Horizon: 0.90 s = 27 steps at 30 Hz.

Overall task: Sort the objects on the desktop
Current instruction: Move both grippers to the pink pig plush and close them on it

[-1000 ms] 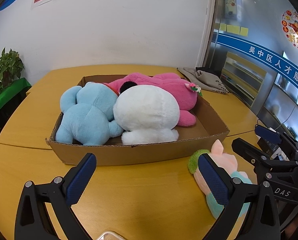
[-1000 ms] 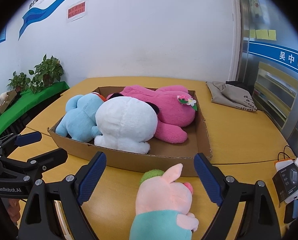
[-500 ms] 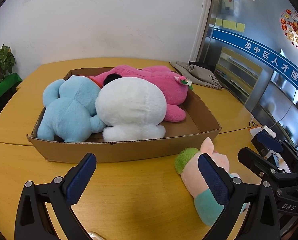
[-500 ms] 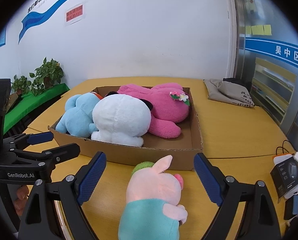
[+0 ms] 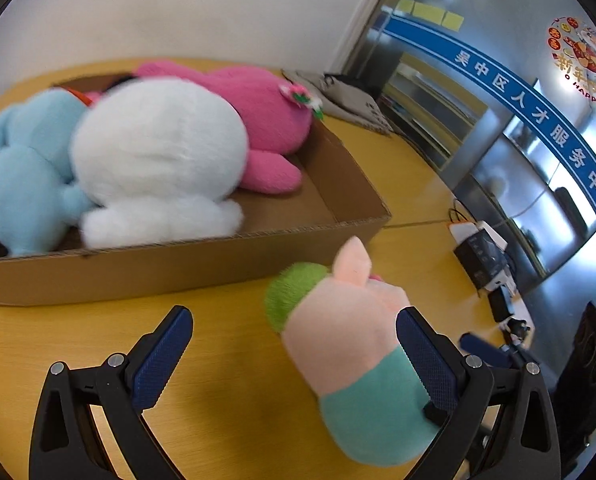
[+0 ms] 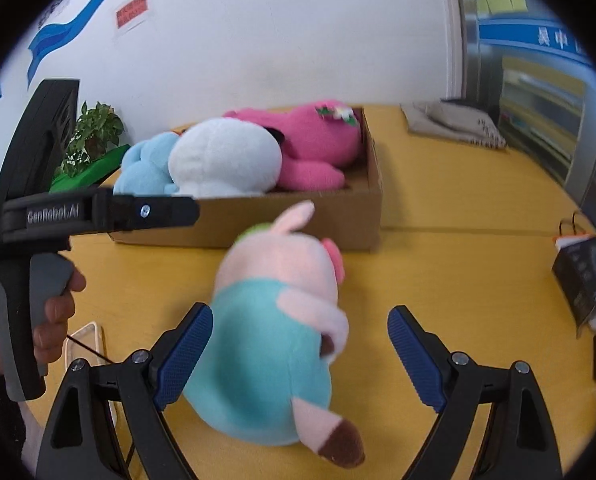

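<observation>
Here the step in hand looks like reaching for the soft pink pig plush in a teal shirt (image 6: pixel 282 312), which lies on the yellow tabletop (image 6: pixel 437 264) at centre frame, just below the brown cardboard box (image 6: pixel 361 216) of plush toys. The right gripper (image 6: pixel 299 352) straddles it, fingers apart; the left gripper (image 5: pixel 294 356) is spread too. Next: squeeze, lift, clear the box wall.

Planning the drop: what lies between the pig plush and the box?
Only bare tabletop between the pig and the box's near wall, seen in the right wrist view.
</observation>
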Motion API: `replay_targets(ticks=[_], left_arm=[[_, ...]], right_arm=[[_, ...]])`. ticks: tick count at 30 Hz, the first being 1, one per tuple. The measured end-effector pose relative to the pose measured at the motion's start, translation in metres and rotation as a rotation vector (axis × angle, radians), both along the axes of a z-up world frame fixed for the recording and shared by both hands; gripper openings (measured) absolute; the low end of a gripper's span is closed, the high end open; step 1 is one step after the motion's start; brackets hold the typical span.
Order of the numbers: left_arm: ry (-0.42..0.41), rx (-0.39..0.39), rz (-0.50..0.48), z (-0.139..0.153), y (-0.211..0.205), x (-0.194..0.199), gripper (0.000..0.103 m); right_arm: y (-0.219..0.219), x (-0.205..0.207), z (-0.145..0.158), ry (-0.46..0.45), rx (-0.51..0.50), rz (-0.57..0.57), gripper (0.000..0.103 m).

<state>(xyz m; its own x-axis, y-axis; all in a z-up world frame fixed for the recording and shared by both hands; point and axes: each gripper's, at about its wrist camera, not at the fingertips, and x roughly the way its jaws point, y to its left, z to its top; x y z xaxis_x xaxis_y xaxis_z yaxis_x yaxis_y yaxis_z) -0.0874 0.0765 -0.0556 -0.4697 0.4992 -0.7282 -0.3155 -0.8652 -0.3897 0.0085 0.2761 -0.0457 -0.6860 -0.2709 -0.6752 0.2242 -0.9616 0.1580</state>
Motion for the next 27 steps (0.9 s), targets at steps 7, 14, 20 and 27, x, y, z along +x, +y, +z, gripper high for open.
replay_targets(ticks=[7, 14, 20, 27], left_arm=[[-0.149, 0.129, -0.058, -0.035, 0.016, -0.021, 0.103], [-0.159, 0.084, -0.112, -0.048, 0.033, -0.016, 0.093], [-0.034, 0.058, -0.103, -0.004, 0.03, -0.002, 0.087], [0.141, -0.012, -0.108, 0.077, 0.033, -0.049, 0.087]], right_arm=[[-0.024, -0.01, -0.025, -0.113, -0.023, 0.139, 0.089], [-0.038, -0.009, -0.031, -0.096, -0.028, 0.192, 0.081], [-0.038, 0.002, -0.012, 0.008, -0.049, 0.21, 0.075], [-0.042, -0.029, 0.042, 0.2, -0.075, 0.215, 0.075]])
